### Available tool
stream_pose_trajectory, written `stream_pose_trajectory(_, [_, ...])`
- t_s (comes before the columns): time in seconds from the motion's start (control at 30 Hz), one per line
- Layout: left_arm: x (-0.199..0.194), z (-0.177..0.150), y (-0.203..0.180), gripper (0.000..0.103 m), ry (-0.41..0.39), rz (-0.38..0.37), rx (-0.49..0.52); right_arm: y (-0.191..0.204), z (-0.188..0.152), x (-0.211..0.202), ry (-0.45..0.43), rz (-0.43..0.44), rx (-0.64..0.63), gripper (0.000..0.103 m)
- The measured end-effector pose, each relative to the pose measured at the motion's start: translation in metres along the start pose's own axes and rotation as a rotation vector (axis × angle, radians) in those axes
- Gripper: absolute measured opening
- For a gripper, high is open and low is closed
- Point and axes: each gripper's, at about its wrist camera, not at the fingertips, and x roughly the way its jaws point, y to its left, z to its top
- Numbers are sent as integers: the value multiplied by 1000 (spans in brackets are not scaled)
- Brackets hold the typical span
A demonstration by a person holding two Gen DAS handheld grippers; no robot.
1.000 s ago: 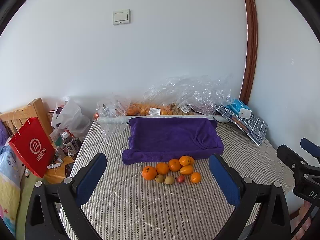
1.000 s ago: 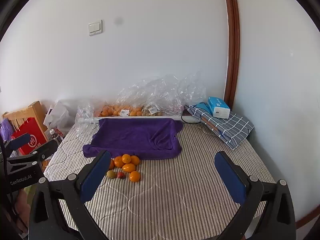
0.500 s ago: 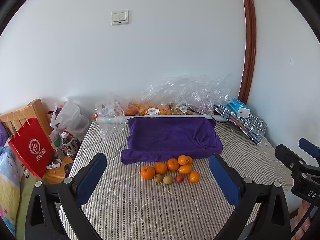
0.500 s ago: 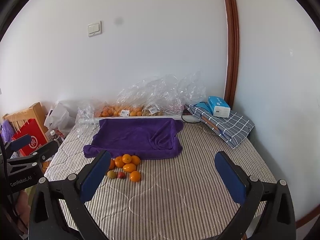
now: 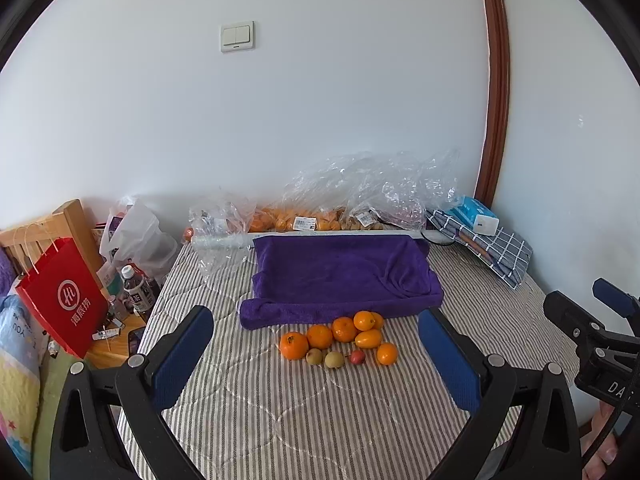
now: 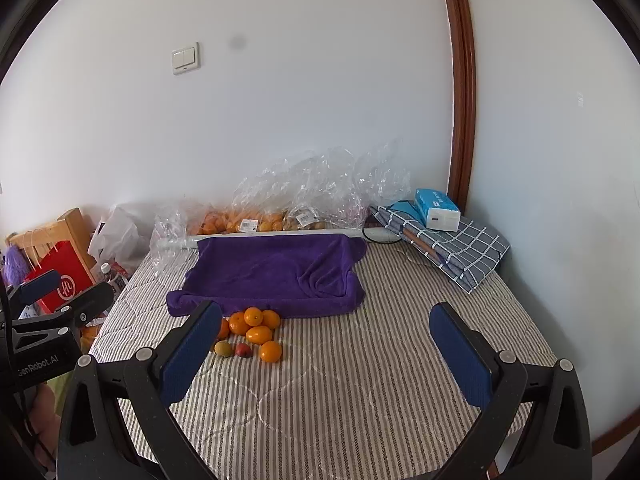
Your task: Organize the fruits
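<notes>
Left wrist view: left tongs [image 5: 316, 354] and right tongs [image 6: 326, 354] wide open, empty; fruits [image 5: 340, 338] clustered near purple towel [image 5: 340, 276], awaiting sorting.

A home bedroom: a striped quilted mattress [image 5: 320, 412] fills a white-walled corner, with a wall light switch [image 5: 237, 36], folded checked bedding [image 6: 460, 248] and a red shopping bag [image 5: 64, 304] beside it.

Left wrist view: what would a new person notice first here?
A cluster of loose fruits, mostly orange, lies on the striped bed cover, just in front of a purple towel. Both the left gripper and the right gripper hover open above the bed.
</notes>
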Motion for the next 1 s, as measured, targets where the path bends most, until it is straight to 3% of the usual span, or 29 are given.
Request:
stream_pose_trajectory(0.27, [3, -3, 5, 103, 34, -29, -52, 5, -4, 5, 2, 4, -10, 103])
stream_pose_trajectory(0.5, [23, -9, 7, 103, -3, 35, 36, 12, -8, 27, 9, -14, -37, 103])
stream_pose_trajectory(0.73, [57, -13, 18, 103, 44, 55, 42, 10, -17, 68, 23, -18, -25, 103])
stream_pose_trajectory(1.0, [111, -29, 34, 103, 116, 53, 15, 9, -34, 130, 161, 35, -9, 102])
